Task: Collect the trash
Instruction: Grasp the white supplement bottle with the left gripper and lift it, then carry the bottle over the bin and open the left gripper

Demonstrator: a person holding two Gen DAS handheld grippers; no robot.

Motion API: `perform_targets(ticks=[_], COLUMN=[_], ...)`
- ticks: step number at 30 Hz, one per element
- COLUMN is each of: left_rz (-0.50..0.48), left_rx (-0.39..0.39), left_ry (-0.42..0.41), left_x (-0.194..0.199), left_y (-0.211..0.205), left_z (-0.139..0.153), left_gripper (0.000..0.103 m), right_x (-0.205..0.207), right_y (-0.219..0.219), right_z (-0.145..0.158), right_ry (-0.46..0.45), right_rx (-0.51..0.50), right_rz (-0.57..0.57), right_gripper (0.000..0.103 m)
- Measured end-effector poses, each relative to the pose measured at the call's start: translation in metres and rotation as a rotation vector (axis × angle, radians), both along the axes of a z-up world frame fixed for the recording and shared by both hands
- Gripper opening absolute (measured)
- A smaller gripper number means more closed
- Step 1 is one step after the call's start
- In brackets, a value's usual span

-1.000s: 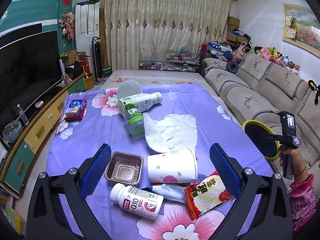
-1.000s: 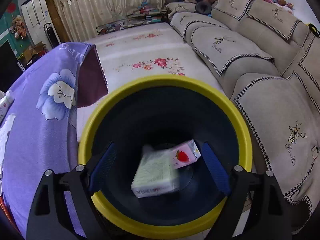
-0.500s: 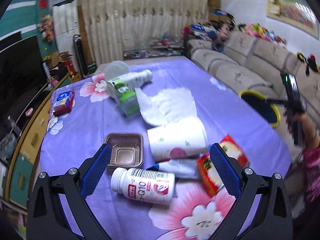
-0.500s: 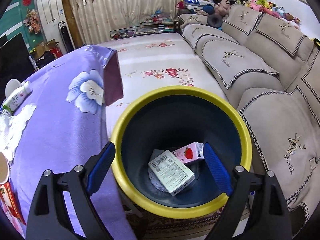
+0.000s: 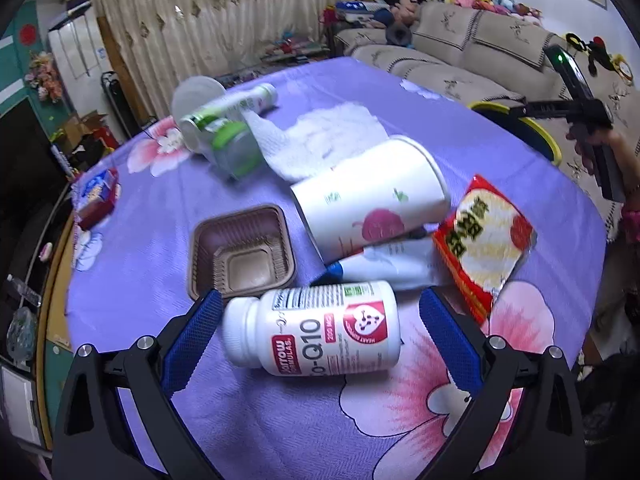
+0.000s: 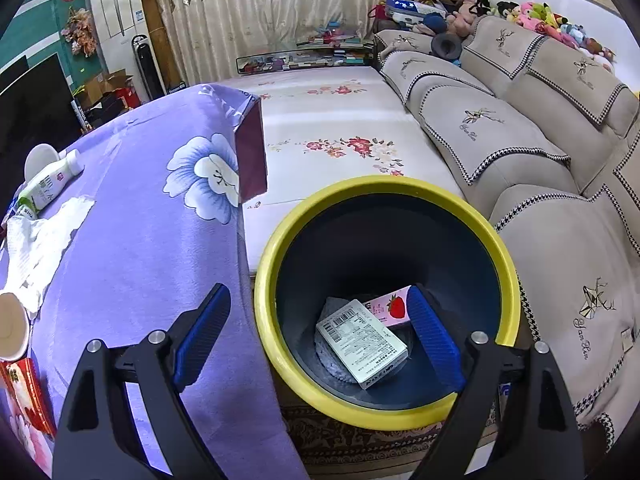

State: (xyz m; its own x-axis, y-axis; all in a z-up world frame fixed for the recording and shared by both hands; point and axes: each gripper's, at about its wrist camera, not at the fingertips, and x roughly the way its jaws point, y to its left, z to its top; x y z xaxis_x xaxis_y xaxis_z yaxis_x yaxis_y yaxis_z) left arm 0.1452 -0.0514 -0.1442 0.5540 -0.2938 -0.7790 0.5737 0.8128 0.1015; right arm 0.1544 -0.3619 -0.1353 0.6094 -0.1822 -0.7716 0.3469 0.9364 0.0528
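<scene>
Left gripper (image 5: 320, 320) spread wide, empty, jaws flanking the white supplement bottle (image 5: 316, 328) lying at lower centre of frame on the purple tablecloth (image 5: 500, 152). Recommend lowering squarely, clamping mid-body. Right gripper (image 6: 320, 328) empty, parted above yellow-rimmed bin (image 6: 384, 188).

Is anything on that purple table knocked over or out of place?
Yes. The paper cup lies on its side, as do the white pill bottle and a drink bottle farther back. A crumpled white tissue is spread between them.
</scene>
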Motion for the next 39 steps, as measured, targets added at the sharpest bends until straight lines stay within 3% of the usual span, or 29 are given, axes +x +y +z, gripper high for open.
perform_targets(ticks=[3, 5, 14, 23, 26, 31, 39], left_rz=[0.006, 0.012, -0.005, -0.053, -0.096, -0.192, -0.382], left_rx=[0.001, -0.009, 0.003, -0.068, -0.124, -0.154, -0.197], left_ry=[0.026, 0.042, 0.052, -0.030, -0.025, -0.018, 0.103], left_x=[0.004, 0.006, -0.008, -0.035, -0.027, -0.005, 0.035], left_y=[0.003, 0.006, 0.011, -0.007, -0.033, -0.097, -0.257], left_z=[-0.008, -0.010, -0.007, 0.060, 0.080, 0.095, 0.086], left_gripper=[0.095, 0.083, 0.083, 0.083, 0.083, 0.083, 0.083], right_x=[-0.001, -0.001, -0.010, -0.040, -0.057, -0.089, -0.139], right_y=[0.003, 0.005, 0.011, 0.001, -0.008, -0.025, -0.061], right_z=[0.002, 0.003, 0.007, 0.020, 0.027, 0.039, 0.043], right_ry=[-0.002, -0.003, -0.018, -0.060, -0.081, -0.110, -0.132], right_rx=[0.002, 0.003, 0.010, 0.006, -0.005, -0.040, -0.062], right_rz=[0.004, 0.008, 0.022, -0.012, -0.044, -0.100, -0.210], right_gripper=[0.085, 0.085, 0.085, 0.085, 0.085, 0.085, 0.085])
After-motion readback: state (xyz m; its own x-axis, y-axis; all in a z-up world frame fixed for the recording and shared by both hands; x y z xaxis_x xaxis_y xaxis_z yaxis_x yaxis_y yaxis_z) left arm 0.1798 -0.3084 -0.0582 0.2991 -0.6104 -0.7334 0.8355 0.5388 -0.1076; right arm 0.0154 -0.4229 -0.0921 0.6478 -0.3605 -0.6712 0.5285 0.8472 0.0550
